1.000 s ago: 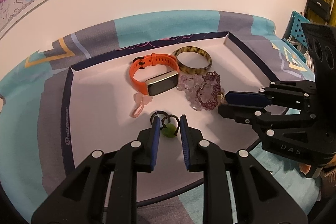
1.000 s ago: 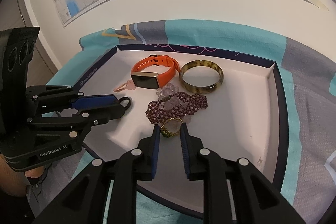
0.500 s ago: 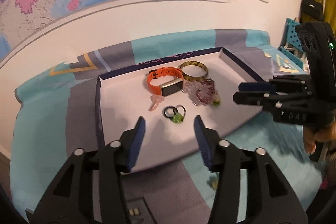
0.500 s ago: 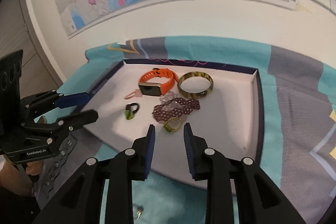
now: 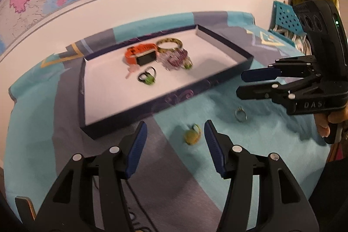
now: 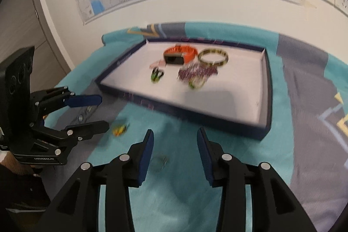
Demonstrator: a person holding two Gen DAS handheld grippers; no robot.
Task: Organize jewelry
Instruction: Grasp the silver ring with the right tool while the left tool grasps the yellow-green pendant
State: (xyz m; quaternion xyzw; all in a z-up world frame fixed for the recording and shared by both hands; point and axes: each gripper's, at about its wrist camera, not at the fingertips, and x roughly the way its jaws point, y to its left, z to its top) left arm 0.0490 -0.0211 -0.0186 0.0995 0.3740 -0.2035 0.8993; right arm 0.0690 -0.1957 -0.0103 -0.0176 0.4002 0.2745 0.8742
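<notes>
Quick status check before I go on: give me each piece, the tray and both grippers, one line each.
tray: on cloth, holding five-odd pieces.
orange watch: in tray.
bangle: in tray.
black-green ring: in tray.
yellow ring: on cloth, outside tray.
silver ring: on cloth, outside tray.
left gripper: open, empty.
right gripper: opening, empty.

The left gripper [image 5: 175, 134] points forward and steeply down, its blue-padded jaws standing apart with nothing pressed between them. The right gripper [image 6: 175, 140] takes much the same downward slant beside it, and its jaws are opening, with nothing gripped. From the left camera the right gripper shows side-on, one finger above the other, held from below by a hand [image 5: 332, 123]. From the right camera the left gripper shows likewise at the picture's left, above a dark sleeve [image 6: 19, 188].
</notes>
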